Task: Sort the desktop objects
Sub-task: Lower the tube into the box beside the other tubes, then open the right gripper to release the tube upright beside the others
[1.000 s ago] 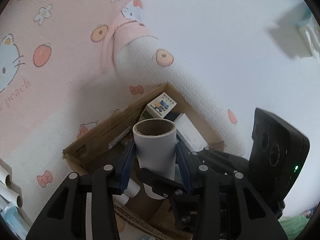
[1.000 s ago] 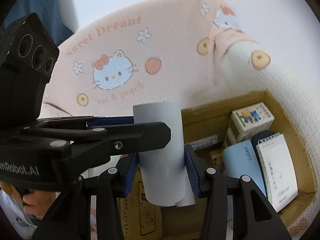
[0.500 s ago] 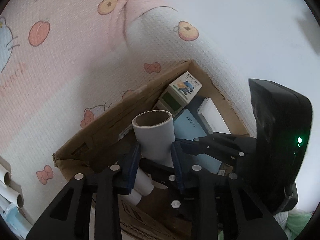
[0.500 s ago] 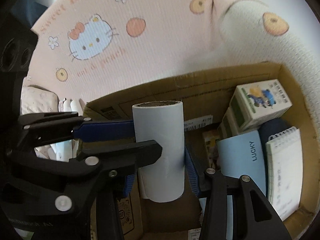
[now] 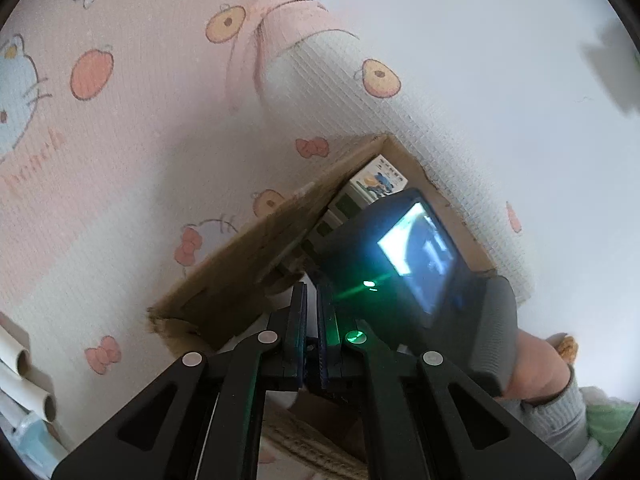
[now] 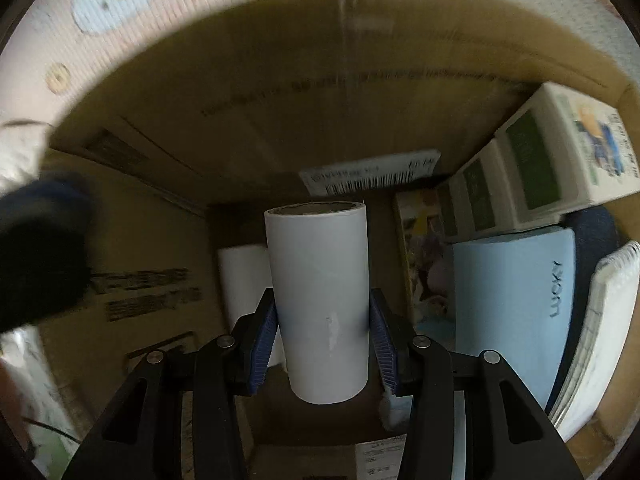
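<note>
My right gripper [image 6: 322, 344] is shut on a white paper roll [image 6: 318, 300] and holds it upright deep inside the cardboard box [image 6: 280, 92]. A second white roll [image 6: 240, 268] stands just behind it to the left. My left gripper [image 5: 312, 312] is shut and empty, just outside the box's near wall [image 5: 248, 268]. The right gripper's camera body [image 5: 404, 256] fills the box opening in the left wrist view.
In the box stand picture-printed cartons [image 6: 560, 152], a pale blue "LUCKY" notebook [image 6: 516, 300] and a spiral notepad [image 6: 600, 328]. The box lies on a pink Hello Kitty cloth [image 5: 120, 140]. Loose cardboard tubes [image 5: 28, 384] lie at the left edge.
The left gripper has let go of its roll, shut and pulled back out of the box. The right gripper has gone down into the box with its roll.
</note>
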Motion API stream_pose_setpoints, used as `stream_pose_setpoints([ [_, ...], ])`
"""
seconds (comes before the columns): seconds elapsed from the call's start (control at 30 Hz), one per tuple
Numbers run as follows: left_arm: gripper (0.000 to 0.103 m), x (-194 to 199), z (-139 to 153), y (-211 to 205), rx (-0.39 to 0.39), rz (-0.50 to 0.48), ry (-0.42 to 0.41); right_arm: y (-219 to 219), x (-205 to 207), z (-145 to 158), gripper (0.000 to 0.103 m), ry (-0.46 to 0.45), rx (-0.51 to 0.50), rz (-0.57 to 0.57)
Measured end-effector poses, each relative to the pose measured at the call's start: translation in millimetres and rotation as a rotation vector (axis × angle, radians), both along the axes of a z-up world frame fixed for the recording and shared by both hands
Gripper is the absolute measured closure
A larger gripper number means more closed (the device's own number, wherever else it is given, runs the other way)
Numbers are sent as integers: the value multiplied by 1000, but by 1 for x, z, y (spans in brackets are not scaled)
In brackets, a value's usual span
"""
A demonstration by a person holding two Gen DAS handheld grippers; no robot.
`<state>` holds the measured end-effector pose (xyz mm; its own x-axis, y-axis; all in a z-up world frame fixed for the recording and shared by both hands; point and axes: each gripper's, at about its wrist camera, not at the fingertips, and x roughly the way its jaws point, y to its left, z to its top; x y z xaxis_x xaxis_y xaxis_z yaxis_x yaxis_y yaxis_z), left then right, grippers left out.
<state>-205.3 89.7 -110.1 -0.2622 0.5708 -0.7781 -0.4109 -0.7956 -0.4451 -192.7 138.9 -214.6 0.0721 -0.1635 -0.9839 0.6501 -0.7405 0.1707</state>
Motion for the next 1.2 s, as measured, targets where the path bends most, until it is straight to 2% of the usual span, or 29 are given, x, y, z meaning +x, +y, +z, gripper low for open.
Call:
stream_pose_setpoints([
  [0.13, 99, 0, 1, -6, -13, 5, 6, -5, -1, -13, 61, -1, 102, 23],
  [0.3, 99, 1, 4, -17, -11, 9, 14, -12, 2, -18, 61, 27, 163, 75],
  [0.4, 99, -1, 1, -23, 13, 13, -13, -14, 6, -21, 61, 52, 174, 90],
  [0.57, 99, -3, -1, -27, 99, 14, -51, -7, 6, -37, 61, -22, 159, 46],
  [0.7, 97, 0, 0, -23, 70, 7, -31, -4, 6, -34, 61, -27, 139, 50],
  [0.8, 97, 3, -1, -19, 50, -4, -25, -4, 11, -37, 61, -22, 172, 88],
  [0.93, 96, 5, -5, -17, 62, -11, -33, 0, 17, -40, 61, -35, 222, 100],
  [1.0, 91, 5, -7, -17, 53, -6, -38, -1, 22, -41, 61, -13, 249, 137],
  [1.2, 88, 5, -10, -18, 60, 4, -44, 1, 30, -42, 61, 13, 237, 192],
])
